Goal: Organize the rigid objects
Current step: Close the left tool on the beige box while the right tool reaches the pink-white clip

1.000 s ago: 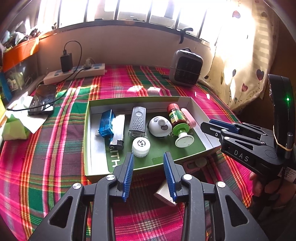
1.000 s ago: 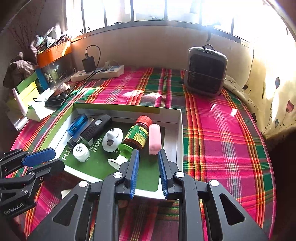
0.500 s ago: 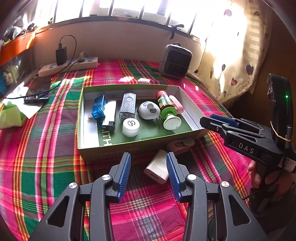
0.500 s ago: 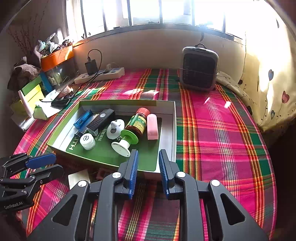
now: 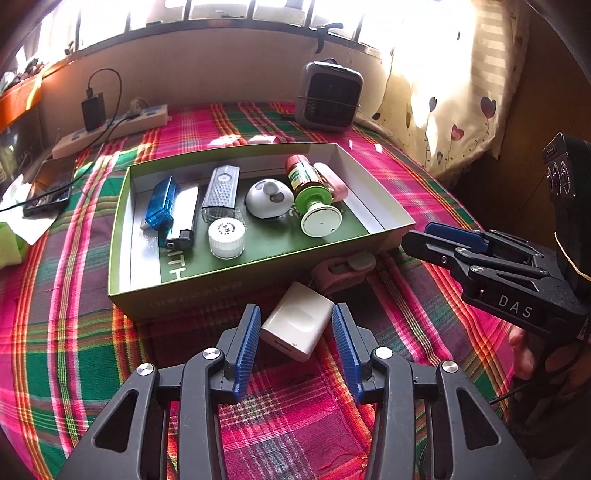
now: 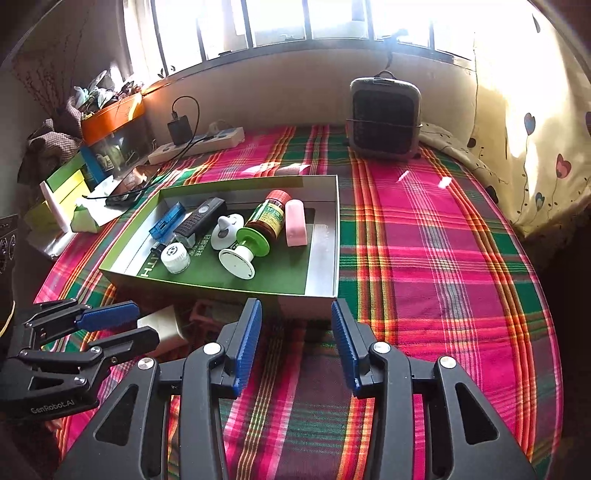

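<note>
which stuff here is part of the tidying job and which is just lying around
Job: green box holding blue case, lighter, white jar, brown bottle; white adapter and pink item outside it; left tool.

Lying about: heater, power strip, phone.

Sunlight is streaming through the barred window [image 6: 295, 18] along the frame's top, brightening the heart-print curtain [image 6: 535, 129] at right and plaid cloth [image 6: 424, 240] below.
</note>
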`<action>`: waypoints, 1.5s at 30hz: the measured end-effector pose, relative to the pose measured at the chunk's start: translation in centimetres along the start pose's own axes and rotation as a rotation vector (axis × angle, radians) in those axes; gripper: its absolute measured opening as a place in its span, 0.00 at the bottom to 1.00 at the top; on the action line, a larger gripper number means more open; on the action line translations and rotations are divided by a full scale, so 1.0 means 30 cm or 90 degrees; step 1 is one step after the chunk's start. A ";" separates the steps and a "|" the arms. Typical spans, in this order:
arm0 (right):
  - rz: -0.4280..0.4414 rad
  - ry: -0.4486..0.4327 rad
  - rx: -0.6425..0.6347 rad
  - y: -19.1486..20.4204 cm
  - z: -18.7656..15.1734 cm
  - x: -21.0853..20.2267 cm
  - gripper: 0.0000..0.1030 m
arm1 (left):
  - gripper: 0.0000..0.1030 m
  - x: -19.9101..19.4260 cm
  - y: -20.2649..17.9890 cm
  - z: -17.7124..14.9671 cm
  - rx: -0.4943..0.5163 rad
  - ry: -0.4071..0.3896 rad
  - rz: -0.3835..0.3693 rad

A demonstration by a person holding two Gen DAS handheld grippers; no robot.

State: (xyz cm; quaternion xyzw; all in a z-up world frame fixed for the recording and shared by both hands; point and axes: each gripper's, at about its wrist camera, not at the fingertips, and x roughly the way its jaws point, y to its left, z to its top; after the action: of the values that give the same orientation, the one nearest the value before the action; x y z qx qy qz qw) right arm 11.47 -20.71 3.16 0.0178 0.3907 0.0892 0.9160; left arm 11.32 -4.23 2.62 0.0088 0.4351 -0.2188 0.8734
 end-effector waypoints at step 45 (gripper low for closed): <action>0.052 0.033 0.001 0.002 -0.034 0.054 0.40 | 0.32 0.069 -0.032 -0.010 0.021 0.024 -0.019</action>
State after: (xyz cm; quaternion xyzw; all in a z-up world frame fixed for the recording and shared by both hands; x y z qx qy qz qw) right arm 11.83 -20.39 1.29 0.0319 0.4136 0.1268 0.9010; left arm 11.81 -5.80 1.03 0.0211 0.4478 -0.2391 0.8613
